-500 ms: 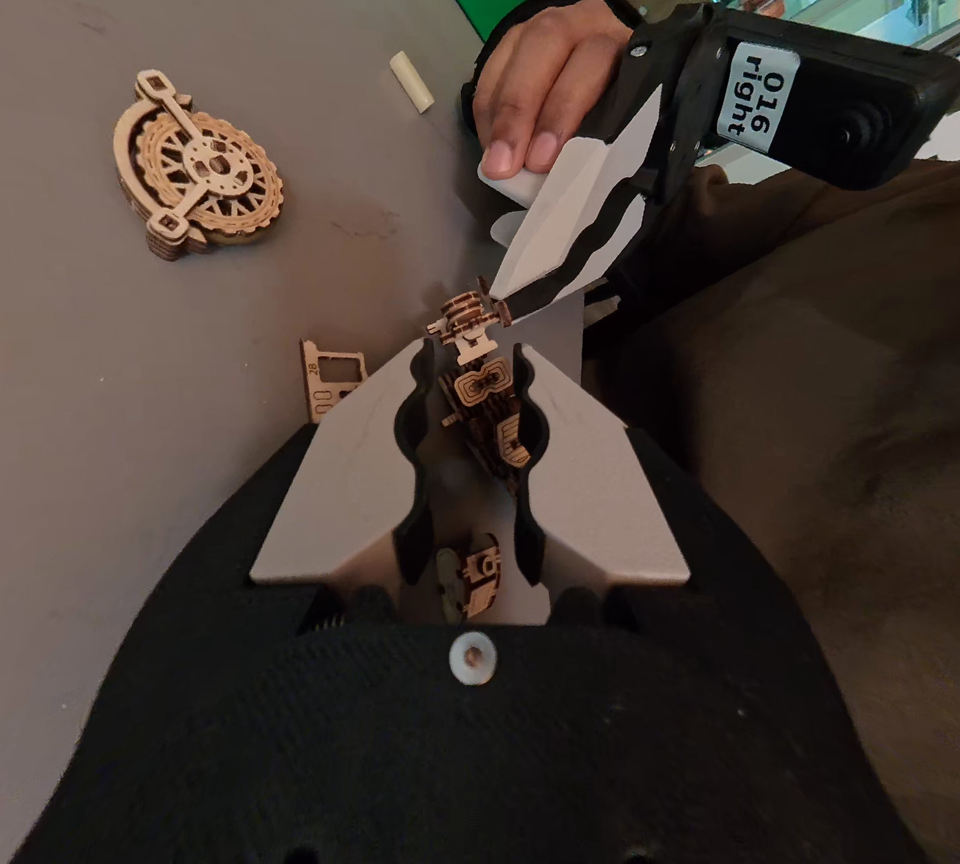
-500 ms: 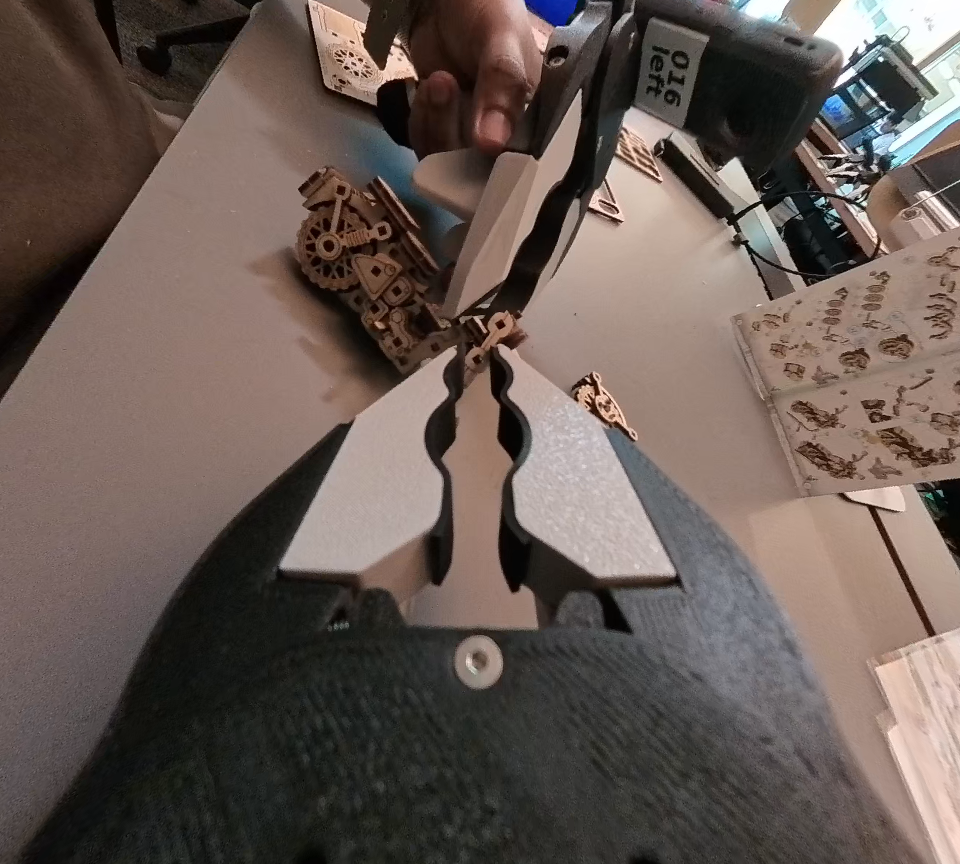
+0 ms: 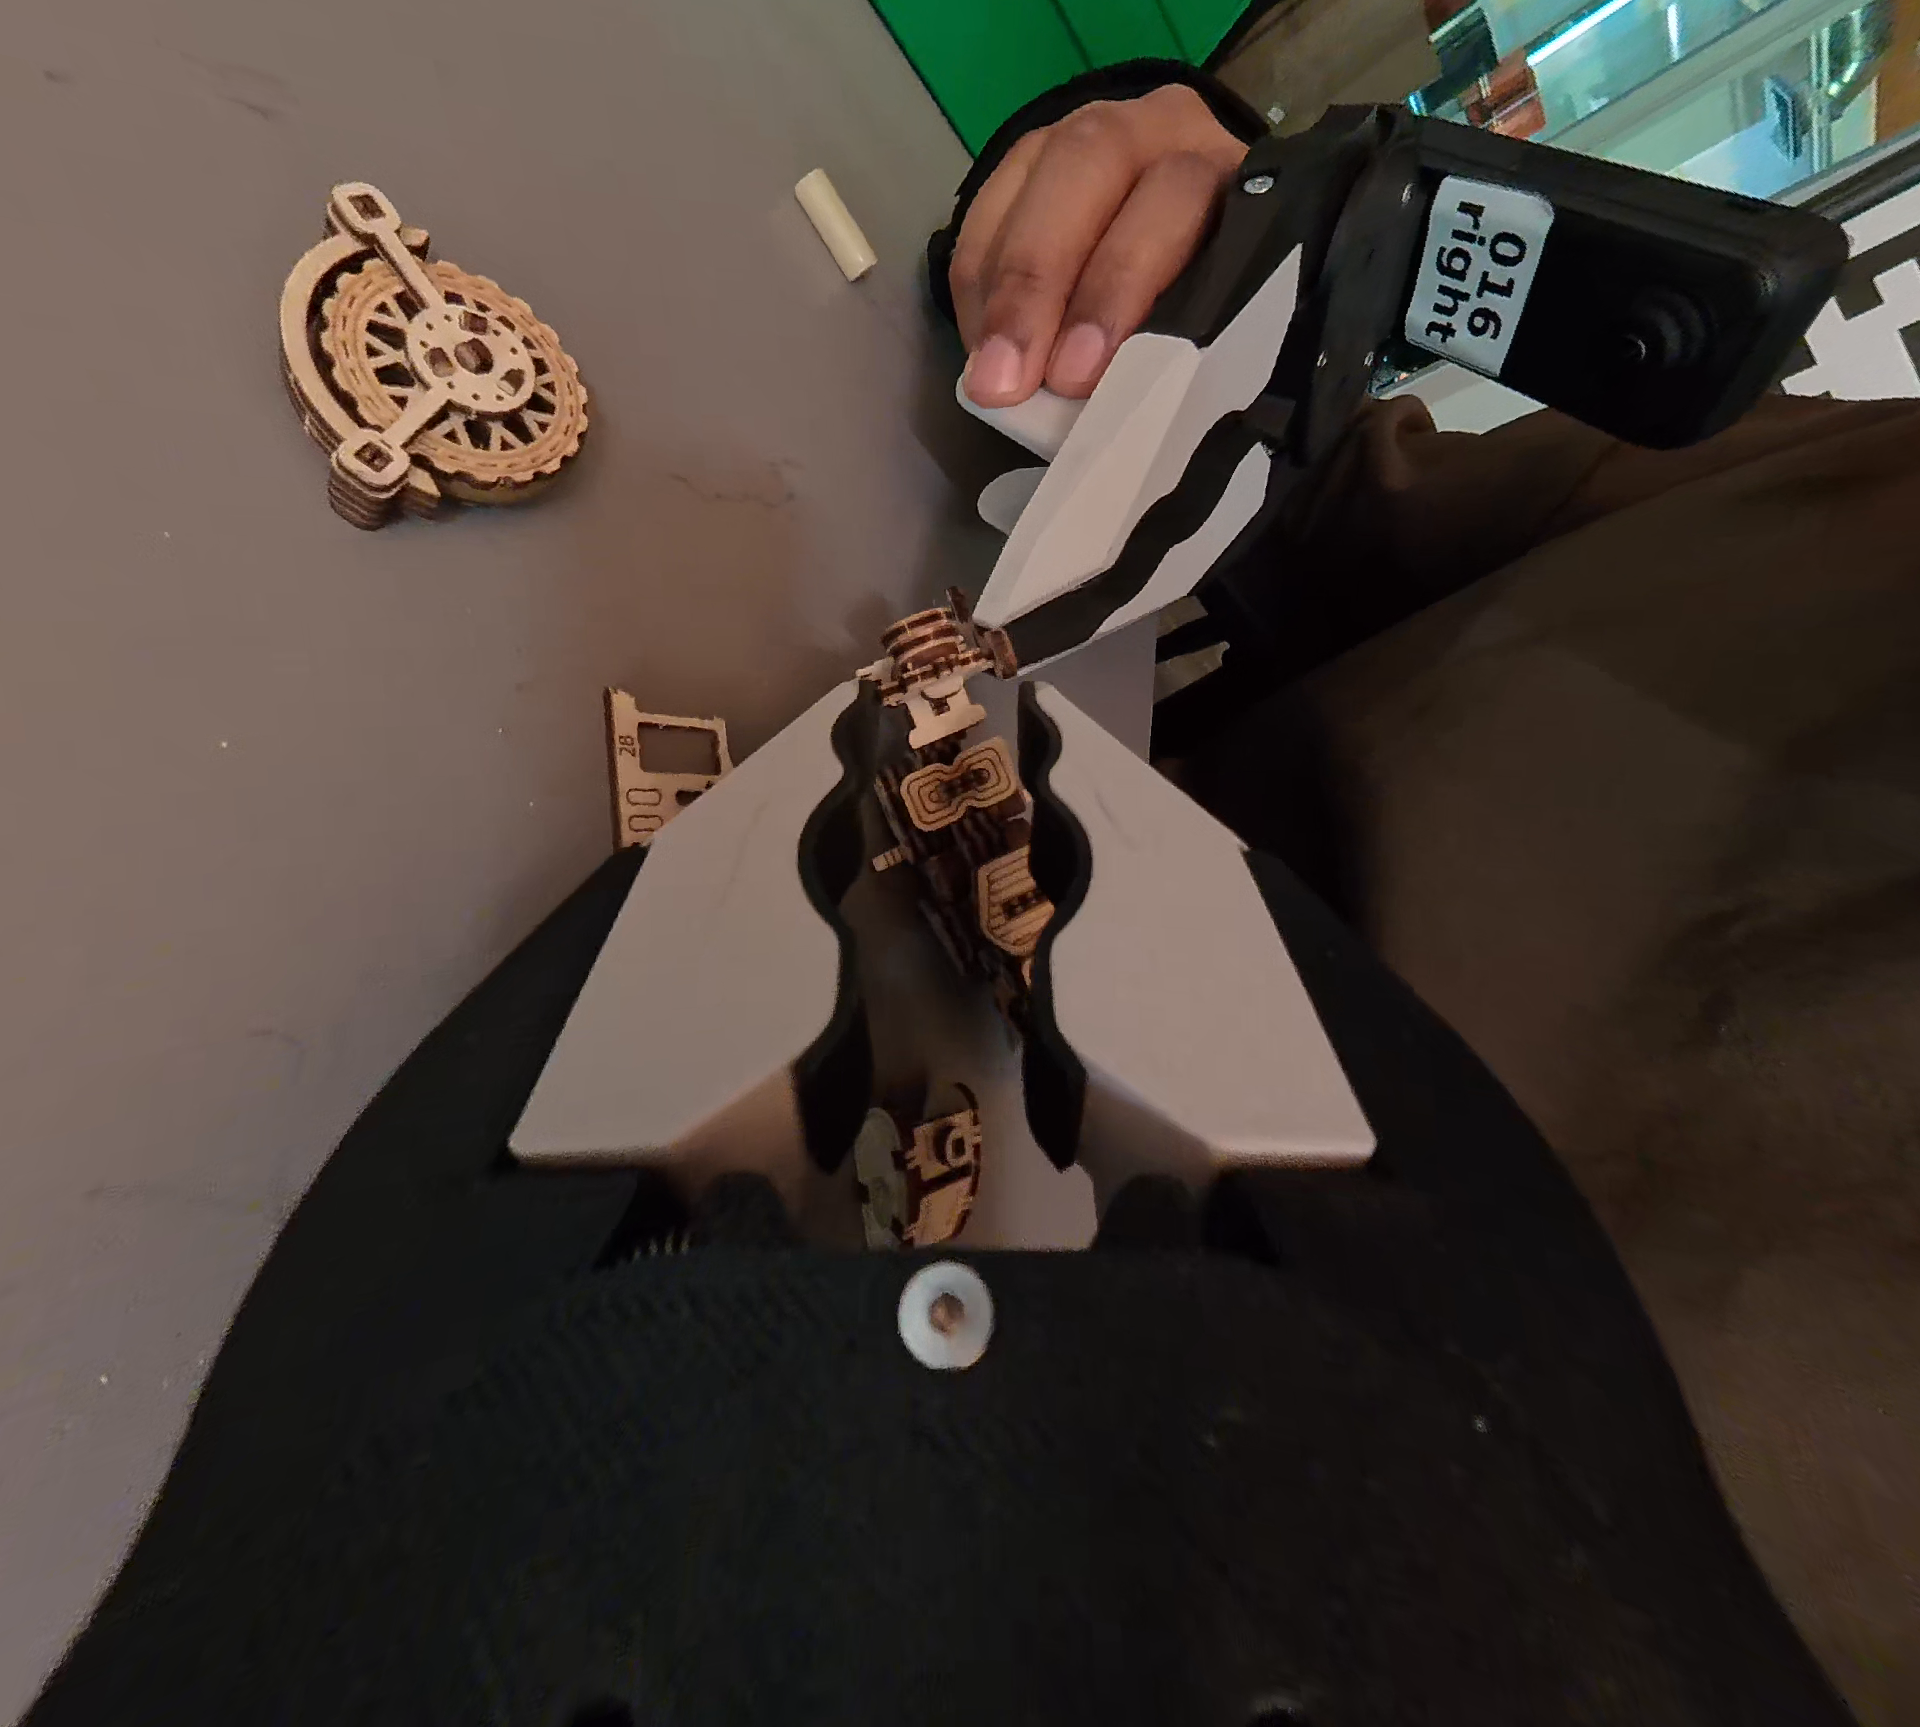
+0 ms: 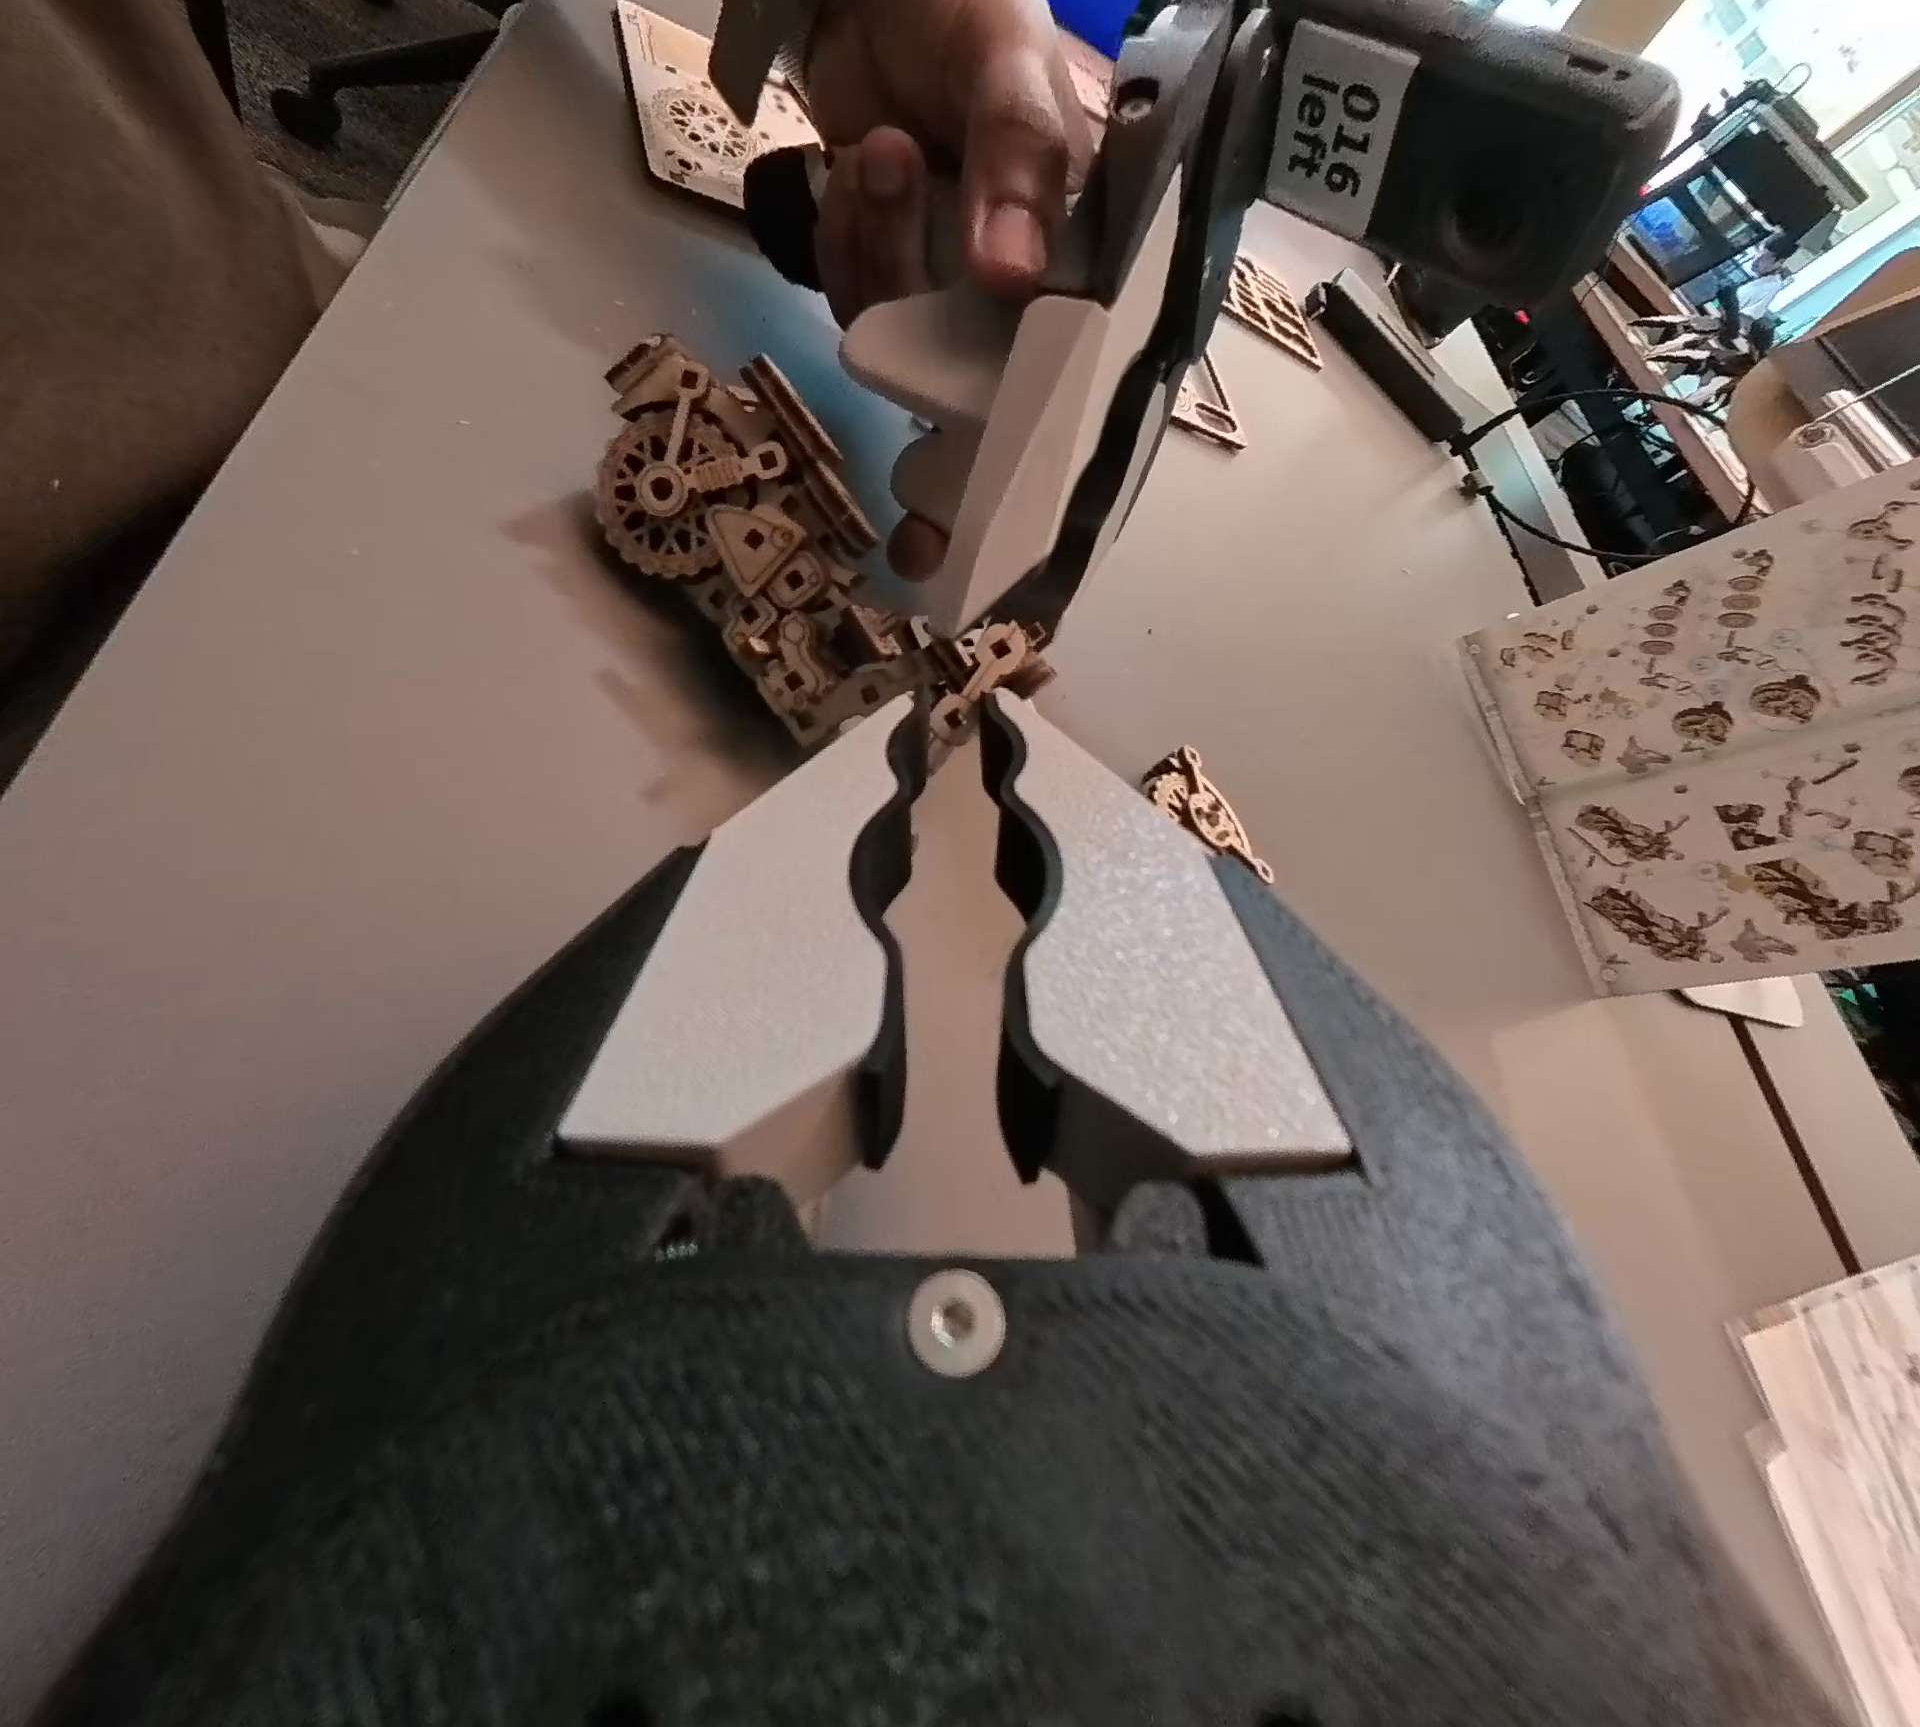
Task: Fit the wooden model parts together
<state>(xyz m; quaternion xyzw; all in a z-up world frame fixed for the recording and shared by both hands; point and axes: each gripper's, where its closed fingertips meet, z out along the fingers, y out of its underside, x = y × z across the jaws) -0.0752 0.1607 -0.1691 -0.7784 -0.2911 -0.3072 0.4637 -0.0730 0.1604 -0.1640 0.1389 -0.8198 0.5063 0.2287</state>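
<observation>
Wooden model (image 3: 961,846), half hidden between left gripper (image 3: 940,701) fingers.

- Daylight from windows at upper right in both views; blown out to near white in the right wrist view; milder in the left wrist view
- Evenly lit grey worktop (image 3: 312,742); muted, slightly warm tone in the left wrist view; paler and cooler in the right wrist view
- Dark soft shadow on the worktop (image 4: 312,742) around the wooden model (image 4: 727,534); bluish sheen just behind it
- Strong wide-angle bending at the edges; worktop edge tilted and curved
- Sharp focus mid-frame on the fingers (image 3: 707,950) of each hand-held gripper; black housing at the bottom soft; far background slightly blurred
- Sparkly grain on the pale fingers (image 4: 1143,1002) in the right wrist view
</observation>
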